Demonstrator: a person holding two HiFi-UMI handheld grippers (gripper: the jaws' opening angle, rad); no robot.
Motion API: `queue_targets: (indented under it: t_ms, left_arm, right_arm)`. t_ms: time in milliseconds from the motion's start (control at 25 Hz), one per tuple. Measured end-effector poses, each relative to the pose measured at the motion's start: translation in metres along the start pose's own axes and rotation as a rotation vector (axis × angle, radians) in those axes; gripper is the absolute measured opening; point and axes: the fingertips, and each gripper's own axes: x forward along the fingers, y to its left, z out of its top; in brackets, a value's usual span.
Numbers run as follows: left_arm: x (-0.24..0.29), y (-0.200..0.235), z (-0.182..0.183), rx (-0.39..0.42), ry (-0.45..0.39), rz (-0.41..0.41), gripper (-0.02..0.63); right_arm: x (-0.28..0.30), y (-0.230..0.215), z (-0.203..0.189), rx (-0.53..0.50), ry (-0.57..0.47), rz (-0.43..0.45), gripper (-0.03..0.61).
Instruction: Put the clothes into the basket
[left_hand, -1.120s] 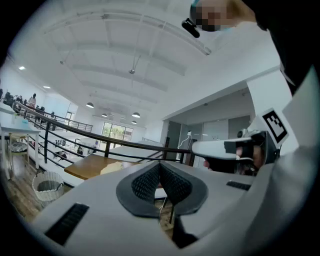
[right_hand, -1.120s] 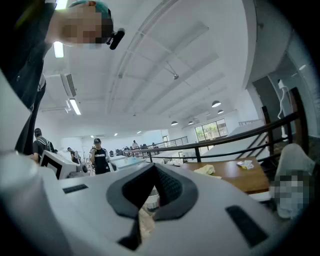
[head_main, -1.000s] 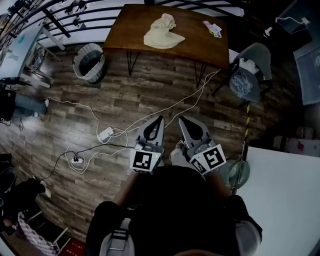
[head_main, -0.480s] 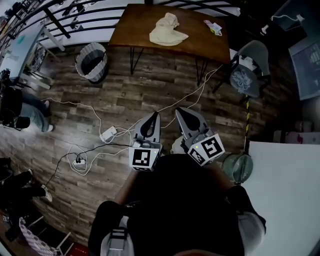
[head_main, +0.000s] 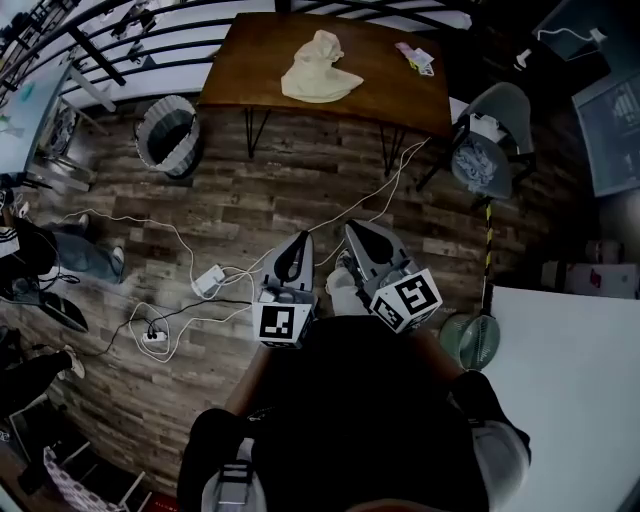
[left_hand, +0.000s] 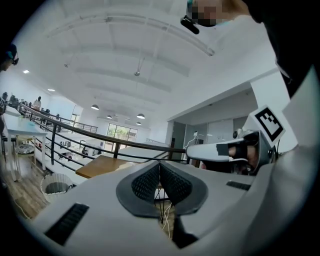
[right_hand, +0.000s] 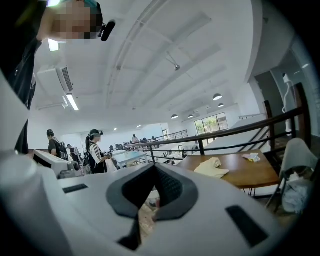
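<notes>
Approach step. My left gripper (head_main: 298, 245) and right gripper (head_main: 358, 236) closed, empty, well apart from cloth (head_main: 318, 72) on worktop (head_main: 400, 92). Next: reach cloth, open up.

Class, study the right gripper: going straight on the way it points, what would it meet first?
Nothing nearby: the right gripper, shut and empty, points over open floor. Further on, it would probably meet the wooden table's left end or the railing behind it; depth is unclear.

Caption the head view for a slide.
Left hand-held gripper and right hand-held gripper, both shut, face a wooden table bearing a pale garment; basket on the floor nearby.
</notes>
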Motion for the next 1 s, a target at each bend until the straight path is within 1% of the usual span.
queue_targets:
  t_ms: [120, 200, 400, 520, 680, 840, 1000]
  left_arm:
    - [0.028, 0.000, 0.002, 0.000, 0.010, 0.000, 0.014]
    - [0.050, 0.001, 0.007, 0.005, 0.009, -0.001, 0.014]
    - [0.104, 0.006, 0.017, 0.026, -0.001, 0.062, 0.014]
    - [0.133, 0.005, 0.023, 0.034, 0.000, 0.081, 0.014]
    - [0.162, 0.002, 0.028, 0.011, -0.010, 0.094, 0.014]
    - [0.182, 0.008, 0.034, 0.027, -0.017, 0.092, 0.014]
    - [0.197, 0.031, 0.036, 0.046, -0.015, 0.115, 0.014]
  right_arm:
    - [0.017, -0.024, -0.001, -0.003, 0.022, 0.004, 0.006]
    - [0.029, -0.041, 0.003, 0.006, 0.018, 0.018, 0.006]
    - [0.054, -0.084, 0.021, -0.006, 0.006, 0.083, 0.006]
    - [0.063, -0.107, 0.031, -0.011, -0.005, 0.114, 0.006]
    - [0.075, -0.130, 0.042, -0.033, 0.004, 0.136, 0.006]
    - [0.087, -0.144, 0.047, -0.043, 0.006, 0.139, 0.006]
    - [0.112, -0.152, 0.049, -0.065, 0.013, 0.097, 0.006]
